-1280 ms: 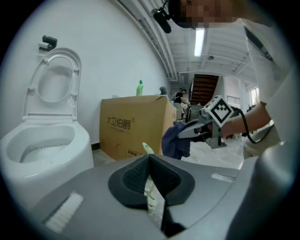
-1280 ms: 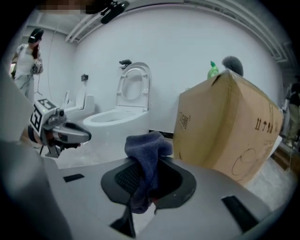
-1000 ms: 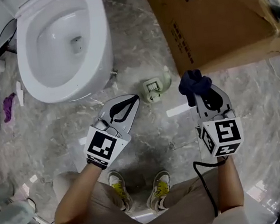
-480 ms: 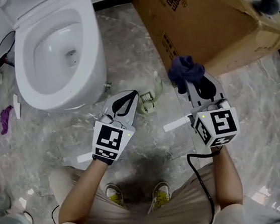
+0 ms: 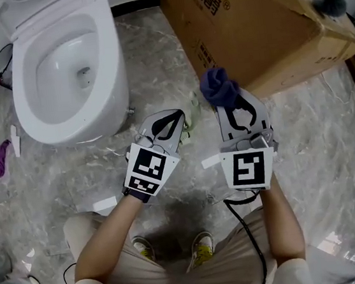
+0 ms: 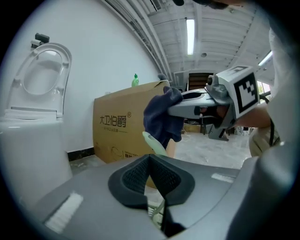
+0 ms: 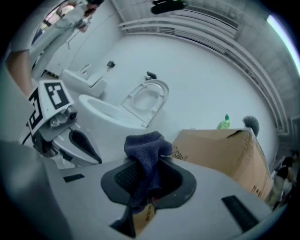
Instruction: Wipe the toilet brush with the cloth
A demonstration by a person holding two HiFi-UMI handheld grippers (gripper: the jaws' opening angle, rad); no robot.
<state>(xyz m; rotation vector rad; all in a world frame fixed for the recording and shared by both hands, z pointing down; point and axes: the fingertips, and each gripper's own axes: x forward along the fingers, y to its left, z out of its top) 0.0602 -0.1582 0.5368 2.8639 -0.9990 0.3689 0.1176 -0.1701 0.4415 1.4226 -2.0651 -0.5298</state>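
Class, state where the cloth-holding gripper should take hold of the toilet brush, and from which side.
Take the toilet brush by the free top end of its slim, pale-green handle, which stands up past the left gripper's shut jaws. Probably come from the right, where the right gripper holds the cloth.

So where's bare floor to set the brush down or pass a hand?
Widest bare floor lies right of the right gripper, below the cardboard box. A second patch lies left of the left gripper, in front of the toilet, with a paper scrap on it. Crowded: the gap between toilet and box, where toilet brush, cloth and both grippers meet.
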